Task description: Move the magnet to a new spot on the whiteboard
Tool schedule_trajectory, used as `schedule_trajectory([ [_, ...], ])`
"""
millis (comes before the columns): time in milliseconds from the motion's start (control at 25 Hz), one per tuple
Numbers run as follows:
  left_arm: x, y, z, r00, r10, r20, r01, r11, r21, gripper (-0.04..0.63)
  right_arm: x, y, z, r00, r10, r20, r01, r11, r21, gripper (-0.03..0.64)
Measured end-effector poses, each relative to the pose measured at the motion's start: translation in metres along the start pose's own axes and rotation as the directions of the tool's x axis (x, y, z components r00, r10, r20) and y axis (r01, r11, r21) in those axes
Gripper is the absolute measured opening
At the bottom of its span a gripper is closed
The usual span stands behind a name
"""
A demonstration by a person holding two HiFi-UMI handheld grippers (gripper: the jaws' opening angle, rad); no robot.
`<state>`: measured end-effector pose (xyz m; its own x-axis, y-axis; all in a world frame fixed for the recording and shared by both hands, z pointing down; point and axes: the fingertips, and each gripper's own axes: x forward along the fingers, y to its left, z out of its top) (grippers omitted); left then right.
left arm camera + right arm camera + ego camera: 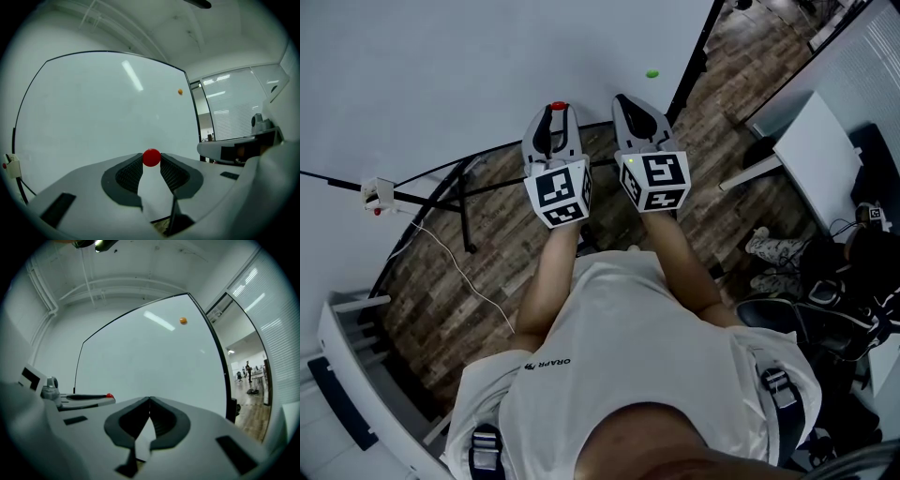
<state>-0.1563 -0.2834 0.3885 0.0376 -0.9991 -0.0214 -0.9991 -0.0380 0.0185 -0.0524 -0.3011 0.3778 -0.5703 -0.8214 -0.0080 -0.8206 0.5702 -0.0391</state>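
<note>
A small red round magnet (pixel 558 107) (pixel 151 157) sits pinched at the tips of my left gripper (pixel 558 112) (pixel 151 160), which is shut on it right in front of the whiteboard (pixel 441 75) (pixel 93 117). I cannot tell whether the magnet touches the board. My right gripper (pixel 624 99) (pixel 149 400) is beside it on the right, shut with nothing between its pads. The right gripper view shows the red magnet (pixel 109 395) at the left gripper's tip. A second small magnet (pixel 652 73) (pixel 180 92) (pixel 183 320) sticks to the board near its right edge.
The board's black frame and stand legs (pixel 464 202) rest on the wood floor, with a white cable (pixel 473 281) trailing across it. A small white holder (pixel 378 194) hangs at the board's left. A white desk (pixel 811 150), a black chair (pixel 834 300) and shoes (pixel 773 248) are at the right.
</note>
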Motion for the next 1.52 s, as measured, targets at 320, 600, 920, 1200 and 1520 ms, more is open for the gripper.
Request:
schedule_trajectory([
  [320,-0.011,-0.006,0.004,1.000,-0.012,0.003,0.012,1.000,0.011,0.117,-0.007,0.003,-0.002,1.000,0.001,-0.013,-0.001,1.000,-0.001,0.012],
  [600,-0.021,-0.014,0.005,0.999,-0.034,0.000,0.034,0.999,0.021,0.117,-0.013,0.003,-0.005,1.000,-0.002,-0.022,0.002,1.000,0.001,0.012],
  [920,-0.026,-0.016,0.007,0.999,-0.041,0.002,0.041,0.999,0.015,0.117,-0.015,0.005,-0.006,1.000,0.001,-0.023,-0.001,1.000,0.000,0.012],
  [1200,-0.022,-0.016,0.007,0.999,-0.039,0.007,0.039,0.999,0.014,0.117,-0.011,0.003,-0.007,1.000,0.007,-0.023,-0.007,1.000,0.001,0.012],
  [1520,-0.018,-0.015,0.004,0.999,-0.036,0.004,0.036,0.999,0.016,0.117,-0.008,0.001,-0.008,1.000,0.009,-0.022,-0.009,1.000,0.002,0.012],
])
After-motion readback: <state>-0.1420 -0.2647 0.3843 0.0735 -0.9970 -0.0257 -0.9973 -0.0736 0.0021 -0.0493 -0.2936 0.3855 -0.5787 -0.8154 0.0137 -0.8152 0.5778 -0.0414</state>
